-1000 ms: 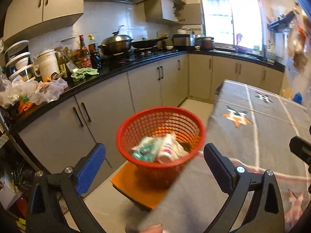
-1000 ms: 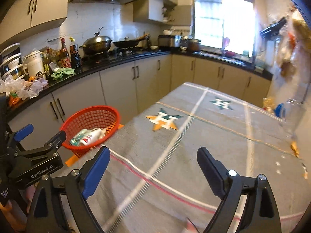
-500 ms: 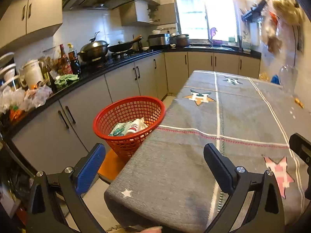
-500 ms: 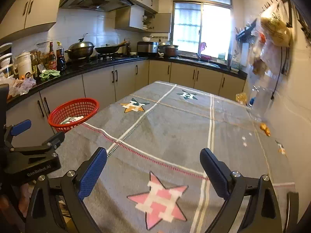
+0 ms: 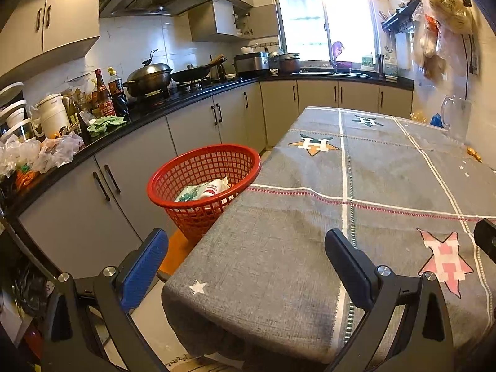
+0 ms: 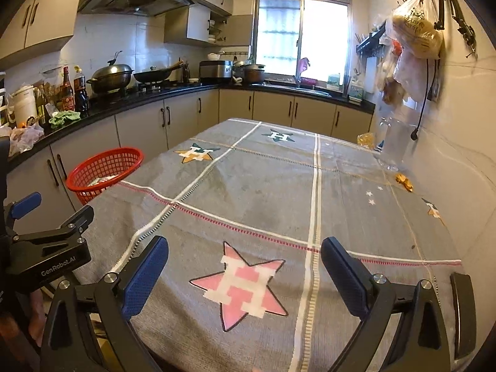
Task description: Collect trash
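Observation:
A red mesh basket (image 5: 204, 183) stands on an orange stool beside the table's left edge and holds trash (image 5: 203, 190), a white bottle and green-white wrappers. It also shows in the right wrist view (image 6: 104, 173). My left gripper (image 5: 245, 260) is open and empty, above the table's near left corner. My right gripper (image 6: 245, 274) is open and empty, above the near end of the table over a pink star. The left gripper's body shows in the right wrist view (image 6: 43, 248). Small yellow scraps (image 6: 404, 183) lie on the cloth at the right near the wall.
The table wears a grey cloth with star patterns (image 6: 263, 192). A clear glass jug (image 6: 392, 145) stands at its far right by the wall. Kitchen cabinets and a cluttered black counter (image 5: 93, 136) run along the left and back. Bags hang on the right wall (image 6: 412, 43).
Both grippers have pulled back from the basket toward the table's near end. The basket now looks smaller and farther to the left. Both stay open and empty.

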A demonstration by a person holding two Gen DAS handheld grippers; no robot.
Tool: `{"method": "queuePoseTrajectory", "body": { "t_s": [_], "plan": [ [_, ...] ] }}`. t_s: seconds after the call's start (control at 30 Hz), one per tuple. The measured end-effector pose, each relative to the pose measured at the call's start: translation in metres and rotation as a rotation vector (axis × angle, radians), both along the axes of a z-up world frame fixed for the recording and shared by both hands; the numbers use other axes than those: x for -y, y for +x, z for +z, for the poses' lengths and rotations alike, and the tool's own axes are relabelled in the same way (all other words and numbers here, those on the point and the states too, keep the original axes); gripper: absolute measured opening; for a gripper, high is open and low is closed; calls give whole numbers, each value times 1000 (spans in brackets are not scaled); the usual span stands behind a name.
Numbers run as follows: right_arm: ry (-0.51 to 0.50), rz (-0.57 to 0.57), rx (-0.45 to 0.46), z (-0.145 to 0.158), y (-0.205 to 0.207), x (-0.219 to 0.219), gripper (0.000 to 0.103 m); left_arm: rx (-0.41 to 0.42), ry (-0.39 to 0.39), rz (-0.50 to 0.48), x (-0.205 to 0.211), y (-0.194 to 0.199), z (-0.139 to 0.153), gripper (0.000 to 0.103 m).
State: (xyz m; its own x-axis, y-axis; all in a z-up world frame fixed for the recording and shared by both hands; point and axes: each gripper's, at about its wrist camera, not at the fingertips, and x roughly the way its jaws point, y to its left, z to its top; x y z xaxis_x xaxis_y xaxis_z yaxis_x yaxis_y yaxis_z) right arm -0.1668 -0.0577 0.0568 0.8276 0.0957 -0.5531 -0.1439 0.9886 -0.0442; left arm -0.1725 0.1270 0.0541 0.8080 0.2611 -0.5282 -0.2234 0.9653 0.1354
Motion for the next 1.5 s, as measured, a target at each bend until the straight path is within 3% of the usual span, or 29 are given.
{"method": "queuePoseTrajectory", "body": {
  "t_s": [1.5],
  "plan": [
    [-8, -4, -45, -14, 5, -2, 101, -19, 10, -21, 7, 2, -7, 101]
  ]
}}
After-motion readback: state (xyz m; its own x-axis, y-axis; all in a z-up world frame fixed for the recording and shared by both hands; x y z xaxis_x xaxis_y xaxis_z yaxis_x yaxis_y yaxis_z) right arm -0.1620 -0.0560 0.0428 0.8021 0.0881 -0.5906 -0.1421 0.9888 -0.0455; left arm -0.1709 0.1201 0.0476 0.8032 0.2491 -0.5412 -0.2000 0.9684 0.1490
